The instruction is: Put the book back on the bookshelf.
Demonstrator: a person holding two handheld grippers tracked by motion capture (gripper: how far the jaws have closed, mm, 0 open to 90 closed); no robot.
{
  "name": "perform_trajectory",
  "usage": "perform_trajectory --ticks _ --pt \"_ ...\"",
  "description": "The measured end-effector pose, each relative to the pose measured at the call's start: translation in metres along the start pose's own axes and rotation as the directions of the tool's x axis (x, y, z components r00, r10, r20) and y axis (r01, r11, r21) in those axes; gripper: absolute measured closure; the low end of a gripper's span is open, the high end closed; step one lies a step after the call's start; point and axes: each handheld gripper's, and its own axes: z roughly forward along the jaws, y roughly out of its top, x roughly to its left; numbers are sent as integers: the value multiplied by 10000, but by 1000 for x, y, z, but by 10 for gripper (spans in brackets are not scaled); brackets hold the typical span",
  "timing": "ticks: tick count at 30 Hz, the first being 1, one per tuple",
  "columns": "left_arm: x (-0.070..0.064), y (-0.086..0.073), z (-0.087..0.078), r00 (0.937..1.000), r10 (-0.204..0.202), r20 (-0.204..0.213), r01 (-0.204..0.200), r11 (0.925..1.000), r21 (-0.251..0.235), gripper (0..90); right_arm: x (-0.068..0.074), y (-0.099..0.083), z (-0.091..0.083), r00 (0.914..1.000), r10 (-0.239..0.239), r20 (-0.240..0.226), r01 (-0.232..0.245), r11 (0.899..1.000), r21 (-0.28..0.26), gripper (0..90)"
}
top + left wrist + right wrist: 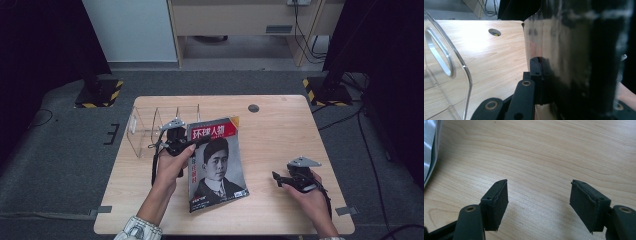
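A magazine [216,165] with a red title bar and a portrait on its cover lies tilted on the wooden table [280,135], its upper left corner lifted. My left gripper [184,141] is shut on that corner; in the left gripper view the glossy page [564,50] fills the space between the jaws. My right gripper [278,179] rests low over the table to the right of the magazine, open, with bare wood between its pads [496,202]. The magazine's edge [430,150] shows at the far left of the right gripper view.
A clear acrylic divided rack [155,125] stands on the table just left of the left gripper; its curved wall [454,67] is close by. A round cable hole [253,108] lies near the far edge. Black stands flank the table on the floor.
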Motion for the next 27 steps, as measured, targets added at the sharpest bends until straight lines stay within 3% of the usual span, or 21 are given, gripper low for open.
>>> perform_trajectory --ticks 17,27 --pt "-9 13 -19 9995 329 5 -329 9981 -513 865 -3 0 0 9996 39 278 -39 10000 4 278" --pt "-8 16 -28 9997 232 -48 -235 9969 -757 865 -5 -1 0 9993 -7 380 4 10000 87 275"
